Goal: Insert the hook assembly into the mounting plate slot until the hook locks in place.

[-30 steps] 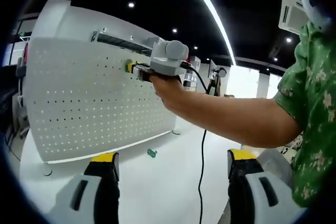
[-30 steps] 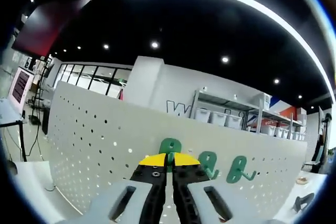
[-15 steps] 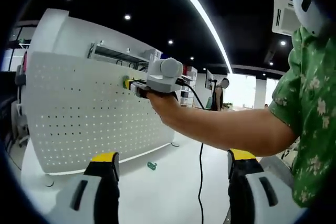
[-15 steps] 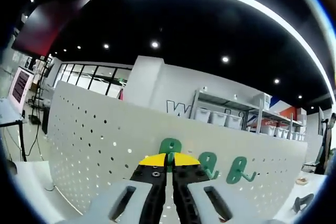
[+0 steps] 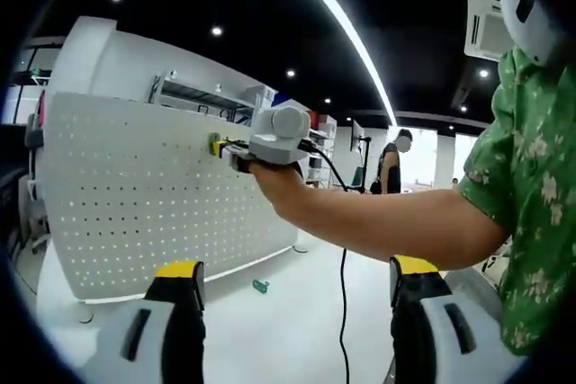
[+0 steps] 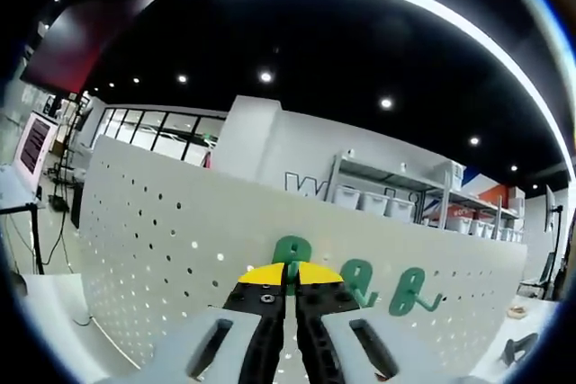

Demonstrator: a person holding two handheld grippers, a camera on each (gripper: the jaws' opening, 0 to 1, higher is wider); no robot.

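In the left gripper view, the white pegboard [image 5: 135, 195] stands upright at the left of the frame on a white table [image 5: 288, 312]. The left gripper [image 5: 295, 312] is at the bottom, its two yellow-tipped jaws spread wide with nothing between them. From the right a bare arm reaches to the centre, and the right gripper [image 5: 223, 148] touches the board near its upper edge. A small green hook [image 5: 260, 286] lies on the table below.

In the right gripper view, the right gripper [image 6: 290, 272] is at the lower centre, jaws pressed together on a green hook assembly [image 6: 291, 254] against the pegboard [image 6: 162, 249]. Two more green hooks [image 6: 387, 287] hang just to its right. On a shelf [image 6: 423, 195] behind, white bins [image 6: 360, 199] stand in a row; their contents are hidden.
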